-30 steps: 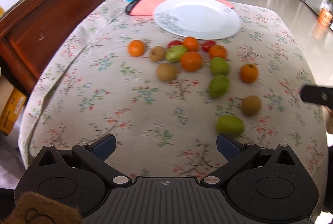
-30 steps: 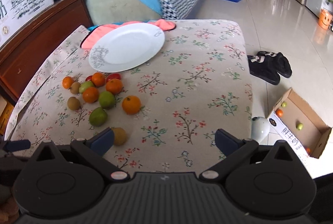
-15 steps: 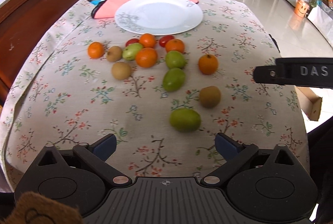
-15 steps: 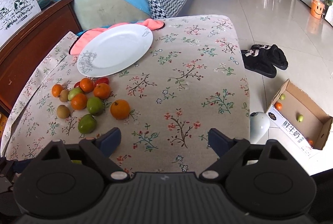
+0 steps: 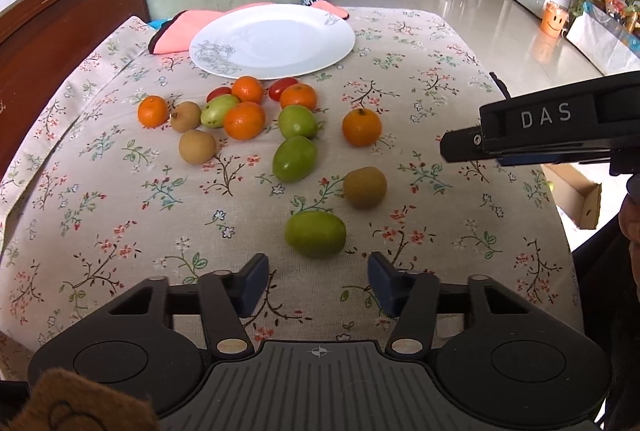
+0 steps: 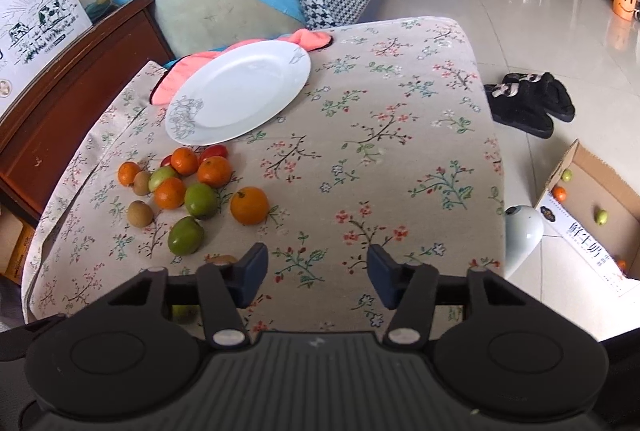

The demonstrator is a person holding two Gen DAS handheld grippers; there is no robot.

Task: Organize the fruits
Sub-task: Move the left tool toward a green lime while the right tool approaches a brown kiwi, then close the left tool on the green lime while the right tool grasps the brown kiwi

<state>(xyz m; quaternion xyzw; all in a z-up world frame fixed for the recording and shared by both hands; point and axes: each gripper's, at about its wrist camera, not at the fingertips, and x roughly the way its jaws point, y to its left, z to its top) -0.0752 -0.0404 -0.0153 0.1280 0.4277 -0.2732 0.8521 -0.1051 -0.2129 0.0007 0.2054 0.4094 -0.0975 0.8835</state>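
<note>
I've got both tilted down over the tabletop [image 5: 460, 79]: left hand-held gripper [image 5: 318, 281] and right hand-held gripper [image 6: 317, 273] just narrowed, jaws apart, nothing between. Green fruit [image 5: 315, 233] lies just ahead of the left one, plate [image 5: 280, 43] beyond.

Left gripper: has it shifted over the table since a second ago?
Yes. The left gripper has swung toward the plate side: the nearest green fruit now sits between its narrowed, empty fingers instead of off right.

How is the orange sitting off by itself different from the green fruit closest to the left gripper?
The lone orange is round and bright orange, with a small dark stem spot on top; the nearest green fruit is oval, plain green and looks bigger. The orange lies farther back, nearer the plate. Both rest on the flowered cloth, touching no other fruit.
</note>
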